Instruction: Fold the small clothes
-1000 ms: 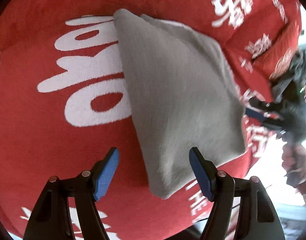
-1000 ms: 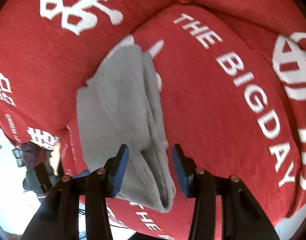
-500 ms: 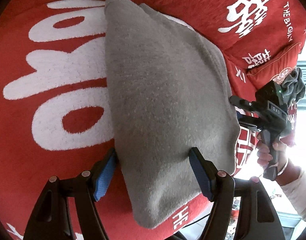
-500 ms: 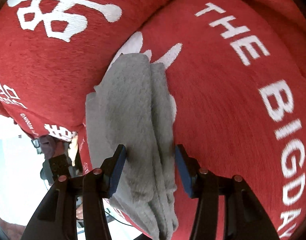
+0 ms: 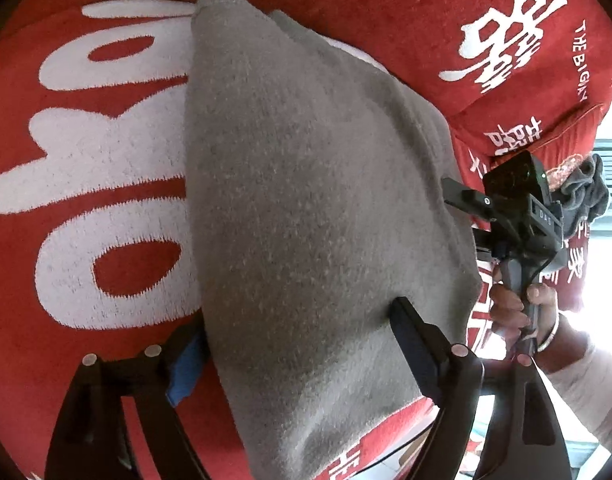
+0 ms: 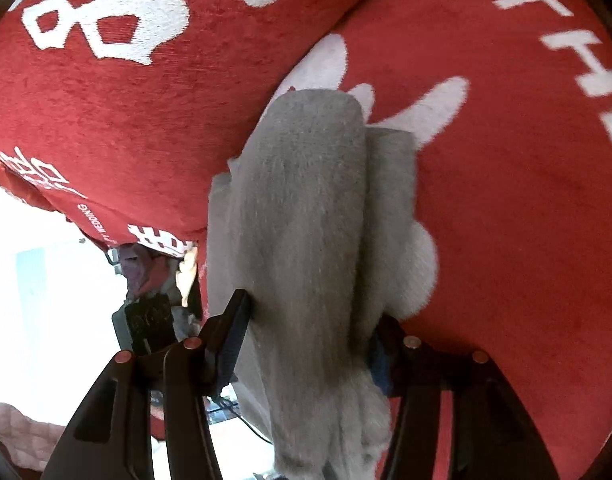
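Moved: both grippers came down, jaws opening | left gripper (image 5: 298, 344), right gripper (image 6: 306, 328) open around cloth (image 5: 306, 200) | step: fold | next: we pinch an edge.

Folded grey garment (image 5: 313, 208) on red blanket (image 5: 66, 360) — left gripper (image 5: 298, 344) straddling it

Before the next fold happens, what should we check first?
1. Gray cloth rests on the red cover: ok.
2. Left gripper has its fingers apart over the cloth's near end, and they have just been opening: ok.
3. Right gripper has the cloth between its fingers, and they have also just been opening: ok.
4. Right fingers squeezing the cloth: cannot tell.
5. Layers lined up evenly: not ok, since the edges stick out unevenly in the right wrist view.
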### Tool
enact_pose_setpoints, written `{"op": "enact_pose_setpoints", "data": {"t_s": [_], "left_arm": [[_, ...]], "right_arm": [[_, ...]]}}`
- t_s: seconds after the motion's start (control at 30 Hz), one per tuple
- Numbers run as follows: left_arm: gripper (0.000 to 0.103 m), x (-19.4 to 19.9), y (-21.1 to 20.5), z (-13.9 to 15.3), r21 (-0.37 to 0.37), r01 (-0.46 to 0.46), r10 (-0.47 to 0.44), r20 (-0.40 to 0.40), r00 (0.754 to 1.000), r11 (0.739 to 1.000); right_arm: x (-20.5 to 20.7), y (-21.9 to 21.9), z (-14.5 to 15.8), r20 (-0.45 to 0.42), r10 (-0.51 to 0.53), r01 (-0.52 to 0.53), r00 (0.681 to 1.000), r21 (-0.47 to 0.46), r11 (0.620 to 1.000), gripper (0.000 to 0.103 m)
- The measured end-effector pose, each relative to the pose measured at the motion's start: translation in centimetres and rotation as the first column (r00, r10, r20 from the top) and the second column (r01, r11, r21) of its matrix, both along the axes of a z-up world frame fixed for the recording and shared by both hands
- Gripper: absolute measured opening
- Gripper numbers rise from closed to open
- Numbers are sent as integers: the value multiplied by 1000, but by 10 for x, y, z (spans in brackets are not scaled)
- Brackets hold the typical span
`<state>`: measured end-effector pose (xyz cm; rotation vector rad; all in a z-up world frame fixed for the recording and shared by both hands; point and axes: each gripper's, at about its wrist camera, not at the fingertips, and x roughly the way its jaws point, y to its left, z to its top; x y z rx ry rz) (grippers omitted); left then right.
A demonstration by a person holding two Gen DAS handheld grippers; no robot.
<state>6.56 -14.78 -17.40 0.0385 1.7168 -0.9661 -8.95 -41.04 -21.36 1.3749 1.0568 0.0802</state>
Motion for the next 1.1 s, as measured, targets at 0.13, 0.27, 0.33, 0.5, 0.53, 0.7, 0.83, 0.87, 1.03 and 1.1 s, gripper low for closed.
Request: {"op": "enact_pose_setpoints", "data": {"t_s": [0.13, 0.27, 0.33, 0.5, 0.53, 0.7, 0.83, 0.87, 1.03, 1.1], "left_arm": [[62, -4, 5, 12, -7, -13, 13, 70, 997, 1000], [47, 0, 12, 28, -70, -44, 48, 62, 997, 997], [47, 2, 13, 36, -102, -54, 59, 51, 997, 993], [47, 2, 24, 57, -143, -54, 63, 55, 997, 988], [47, 2, 30, 63, -150, -55, 65, 58, 996, 987], [47, -3, 60, 89, -165, -51, 67, 95, 993, 985], [47, -6, 97, 103, -143, -42, 60, 127, 990, 989], [47, -5, 107, 105, -135, -47, 64, 128, 990, 990], [47, -5, 160, 97, -93, -97, 109, 128, 986, 991], [48, -4, 175, 88, -81, -114, 124, 123, 985, 990]], "right_arm": [[3, 8, 6, -43, -16, 15, 999, -13, 1000, 37], [1, 14, 18, -20, -68, 68, 998, 8, 998, 34], [1, 17, 24, -11, -80, 80, 997, 20, 997, 33], [5, 35, 49, 6, -55, 55, 998, 26, 998, 33], [3, 35, 53, 12, -53, 53, 999, 28, 998, 33], [2, 63, 79, 54, -32, 30, 998, 41, 999, 33], [13, 102, 89, 80, -4, 0, 997, 52, 999, 33], [11, 108, 90, 82, 3, -8, 997, 55, 998, 33], [27, 154, 79, 76, 40, -45, 996, 75, 996, 33], [32, 169, 70, 59, 55, -60, 997, 74, 995, 33]]}}
